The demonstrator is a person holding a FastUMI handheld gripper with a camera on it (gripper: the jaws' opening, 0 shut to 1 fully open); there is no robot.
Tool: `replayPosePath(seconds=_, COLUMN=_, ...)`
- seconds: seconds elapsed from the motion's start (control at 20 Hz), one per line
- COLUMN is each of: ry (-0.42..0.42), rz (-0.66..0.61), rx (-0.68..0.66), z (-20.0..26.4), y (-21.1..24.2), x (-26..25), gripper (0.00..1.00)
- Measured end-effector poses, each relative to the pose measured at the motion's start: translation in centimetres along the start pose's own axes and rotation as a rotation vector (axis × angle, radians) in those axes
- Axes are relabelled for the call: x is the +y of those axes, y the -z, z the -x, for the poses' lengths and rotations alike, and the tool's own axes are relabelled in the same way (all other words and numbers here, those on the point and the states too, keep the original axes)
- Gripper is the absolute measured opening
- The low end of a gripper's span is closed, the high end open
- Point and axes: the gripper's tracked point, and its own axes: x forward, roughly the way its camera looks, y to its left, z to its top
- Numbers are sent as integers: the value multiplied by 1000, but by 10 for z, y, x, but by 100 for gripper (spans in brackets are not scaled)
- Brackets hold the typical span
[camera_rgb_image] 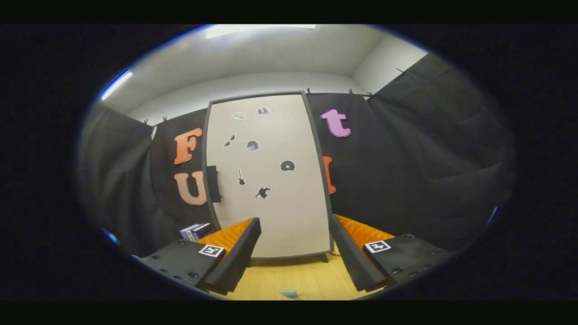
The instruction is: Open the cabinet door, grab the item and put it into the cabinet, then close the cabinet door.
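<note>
Boxes [197, 230], a small stack of them with blue and white faces, sit at the far left of the worktop [298, 275], just beyond the left finger and beside the cabinet's lower left corner. Next comes the cabinet [271, 180], standing upright at the worktop's far edge, its pale door [280, 212] closed and dotted with small dark stickers; a dark handle [213, 183] sits on the door's left edge. The claw [295, 253] faces the door squarely, its fingers spread wide apart with nothing between them. Near the worktop's front edge, between the fingers, lies a small light-blue object [289, 294], only partly visible.
</note>
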Motion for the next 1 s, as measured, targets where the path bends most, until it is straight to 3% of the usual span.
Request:
replayPosePath(seconds=0.25, ry=-69, rz=17, rx=-22, z=-20, y=-19, x=35, gripper=97)
replayPosePath(seconds=0.4, ry=-151, rz=17, rx=-17, z=-44, y=-26, x=76, gripper=97)
replayPosePath(seconds=0.75, ry=-281, rz=47, rx=60, z=-140, y=-12, x=164, gripper=97)
replayPosePath(seconds=1.0, ry=-304, rz=82, rx=111, z=-202, y=12, x=211, gripper=98)
